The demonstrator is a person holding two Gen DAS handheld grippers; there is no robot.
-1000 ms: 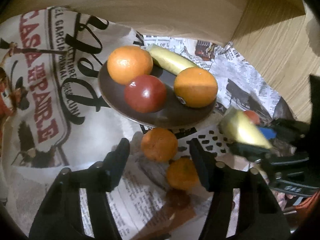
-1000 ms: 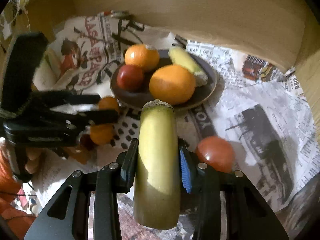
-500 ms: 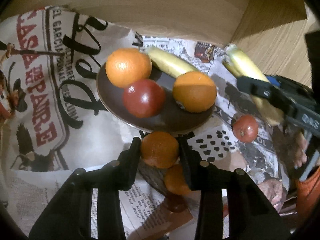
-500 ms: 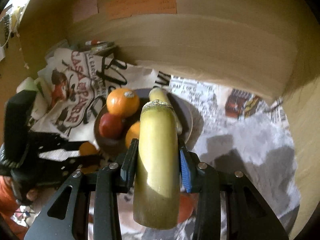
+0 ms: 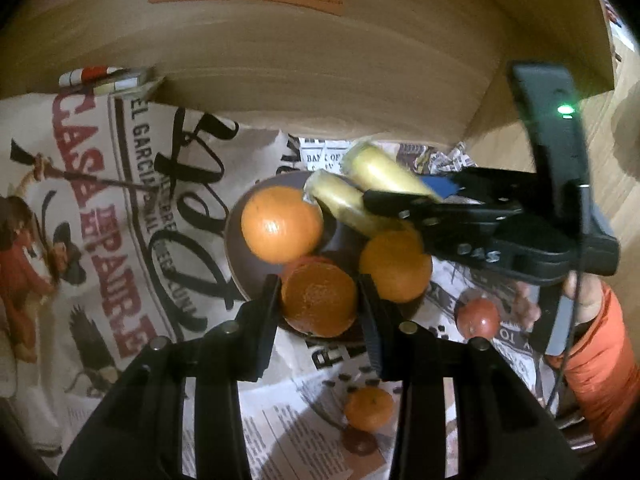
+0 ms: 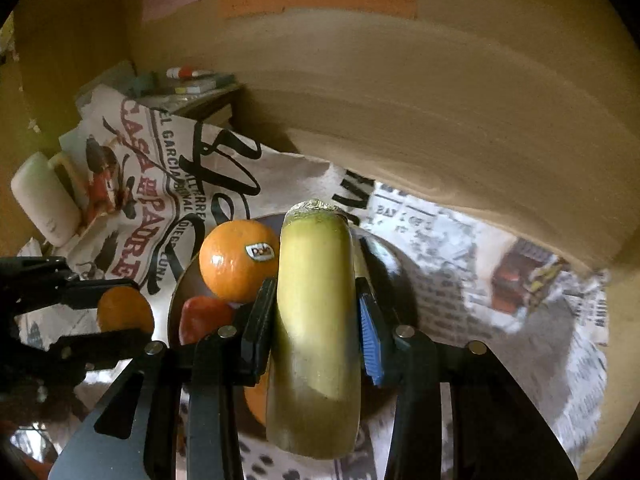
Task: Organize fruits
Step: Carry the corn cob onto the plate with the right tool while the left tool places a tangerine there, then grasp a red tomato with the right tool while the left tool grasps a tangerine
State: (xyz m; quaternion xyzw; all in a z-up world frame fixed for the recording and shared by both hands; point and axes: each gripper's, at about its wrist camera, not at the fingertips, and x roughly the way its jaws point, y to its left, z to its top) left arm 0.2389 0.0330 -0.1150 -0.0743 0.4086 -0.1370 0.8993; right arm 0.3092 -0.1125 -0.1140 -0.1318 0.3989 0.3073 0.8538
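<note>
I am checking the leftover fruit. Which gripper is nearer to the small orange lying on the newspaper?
Left. The left gripper, holding an orange, hangs just above and beyond the small orange. The right gripper, holding a banana, is farther off, over the plate.

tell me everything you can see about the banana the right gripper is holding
The banana is a stubby yellow piece, greenish toward its near end, with a dry, ragged cut tip pointing away from the camera. The right gripper is shut on it, black pad on one side, blue pad on the other. It is held in the air, lengthwise along the fingers, over the brown plate, close beside a second banana piece lying there.
</note>
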